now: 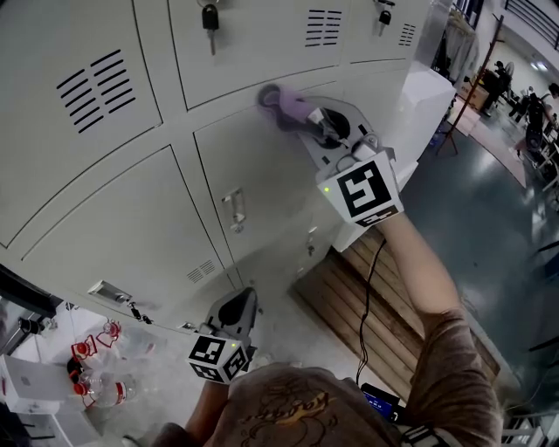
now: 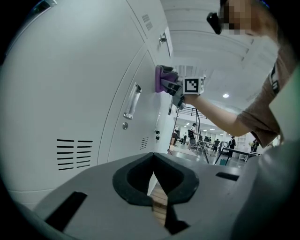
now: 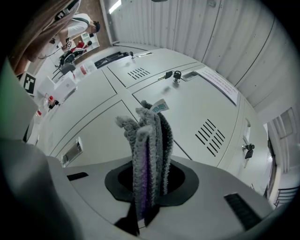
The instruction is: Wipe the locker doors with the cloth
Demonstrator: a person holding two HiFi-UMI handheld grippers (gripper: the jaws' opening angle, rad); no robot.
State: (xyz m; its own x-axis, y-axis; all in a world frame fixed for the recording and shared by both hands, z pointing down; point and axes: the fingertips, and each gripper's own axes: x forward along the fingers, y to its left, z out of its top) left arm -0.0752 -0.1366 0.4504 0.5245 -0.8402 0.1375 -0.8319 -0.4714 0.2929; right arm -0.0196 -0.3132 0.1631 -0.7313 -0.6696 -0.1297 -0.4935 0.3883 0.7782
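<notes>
A folded purple and grey cloth (image 1: 281,106) is pressed against the upper part of a pale grey locker door (image 1: 262,175) in the head view. My right gripper (image 1: 309,124) is shut on it. In the right gripper view the cloth (image 3: 149,140) stands up out of the shut jaws towards the door. My left gripper (image 1: 237,307) hangs low near the bottom lockers, shut with nothing between its jaws (image 2: 153,174). The left gripper view looks up along the lockers and shows the cloth (image 2: 162,78) flat on the door, above a door handle (image 2: 131,101).
Keys hang in locks on the upper doors (image 1: 210,19) (image 1: 384,16). A wooden pallet (image 1: 345,292) lies on the floor by the locker base. Red-capped bottles (image 1: 86,365) stand at lower left. People and furniture fill the hall at far right (image 1: 524,96).
</notes>
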